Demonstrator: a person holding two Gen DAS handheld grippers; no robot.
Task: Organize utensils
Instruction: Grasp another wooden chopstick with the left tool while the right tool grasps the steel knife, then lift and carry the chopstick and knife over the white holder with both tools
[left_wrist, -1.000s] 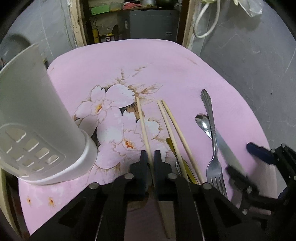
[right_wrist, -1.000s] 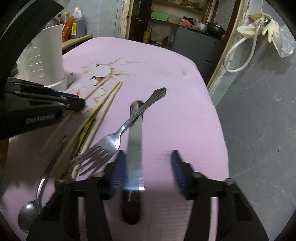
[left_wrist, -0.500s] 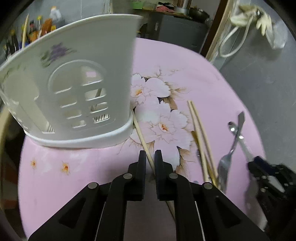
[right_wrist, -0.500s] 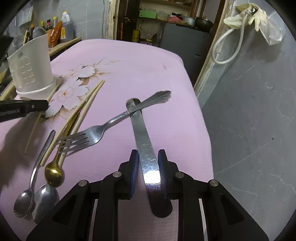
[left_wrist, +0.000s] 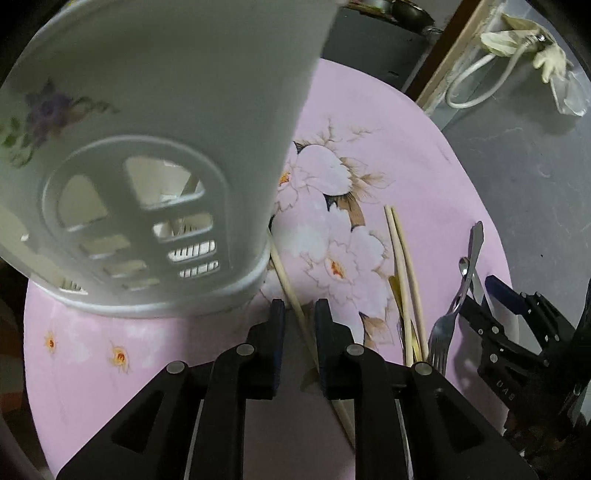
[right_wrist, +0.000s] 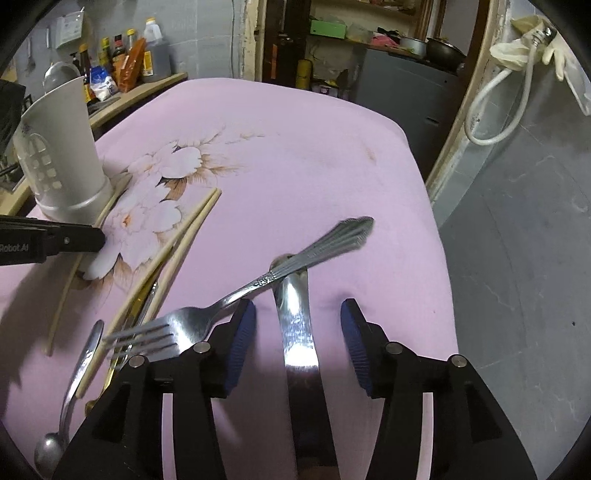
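Steel knife (right_wrist: 295, 332) lies on the pink counter (right_wrist: 295, 166) between the right gripper (right_wrist: 297, 325), whose jaws have just been opening and stand clear of it. A fork (right_wrist: 207, 314) crosses its tip. The left gripper (left_wrist: 299, 314), jaws just opening, straddles one chopstick (left_wrist: 284, 280) beside the white holder (left_wrist: 147, 147).

Chopstick (left_wrist: 291, 295) between parted left tongs (left_wrist: 299, 310)

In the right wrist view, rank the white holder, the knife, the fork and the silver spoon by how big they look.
1. Knife, though it is nearest the camera.
2. Fork.
3. Holder, farther off, so probably bigger than it looks.
4. Spoon, partly cut off at the edge.
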